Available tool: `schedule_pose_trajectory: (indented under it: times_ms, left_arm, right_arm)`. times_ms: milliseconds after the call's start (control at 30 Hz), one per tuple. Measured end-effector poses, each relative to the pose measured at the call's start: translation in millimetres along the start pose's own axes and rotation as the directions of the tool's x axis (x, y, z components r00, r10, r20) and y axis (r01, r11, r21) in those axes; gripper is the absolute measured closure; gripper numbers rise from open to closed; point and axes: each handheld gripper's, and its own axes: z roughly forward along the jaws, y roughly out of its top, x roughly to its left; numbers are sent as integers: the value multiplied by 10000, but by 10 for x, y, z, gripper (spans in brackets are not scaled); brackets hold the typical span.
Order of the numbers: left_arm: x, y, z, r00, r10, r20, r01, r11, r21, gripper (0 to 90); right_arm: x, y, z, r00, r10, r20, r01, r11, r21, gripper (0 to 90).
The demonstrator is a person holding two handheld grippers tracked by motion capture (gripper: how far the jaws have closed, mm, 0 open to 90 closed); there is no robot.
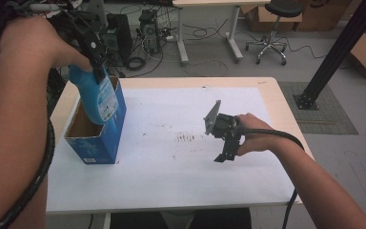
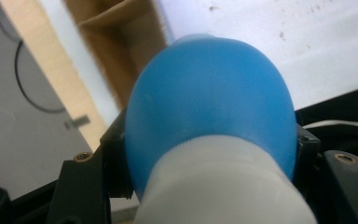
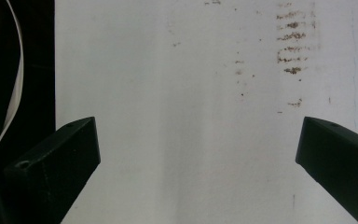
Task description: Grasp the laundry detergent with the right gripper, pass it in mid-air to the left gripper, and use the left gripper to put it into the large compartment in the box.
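Observation:
A blue plastic bottle with a white cap end hangs over the open top of a blue cardboard box, its lower part inside the opening. My left gripper is shut on the bottle's upper end, held from above. In the left gripper view the blue bottle bulges between the black jaws, with the box's brown inside behind it. My right gripper rests low over the white table cover, pointing down. Its jaws stand wide apart with nothing between them, the right gripper over bare white sheet.
The box stands at the table's left edge. Brown smudges mark the white cover near the middle. Beyond the table are a desk, a stool, computer cases and cables on the floor; a black post rises at the right.

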Motion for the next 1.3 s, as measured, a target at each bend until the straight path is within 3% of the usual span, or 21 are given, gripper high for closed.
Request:
schedule_pose_trajectory:
  times_ms: [167,233,467,633,1300]
  left_arm:
    - [146,-14,-23,9967,-807,24,807,9967,51,377]
    - [243,-25,-15,9915,-1301,75,1301,9915,-11,377]
    - [434,-28,83,9794,-2018,-13,2018,9794,-11,377]
    - [494,10,243,9771,-2118,-220,2121,9772,115,377]
    - [627,167,1138,9793,-2018,148,2007,9781,546,377]
  right_arm:
    - [8,-3,-14,9999,-111,-35,112,9997,220,0]
    - [10,-14,-20,9999,-100,-51,101,9995,285,0]
    - [12,-59,-39,10000,-35,-19,36,9991,423,0]
    - [5,-76,-37,10000,42,-26,-41,9990,439,0]
    - [10,-73,15,9999,76,-116,-69,9986,533,0]
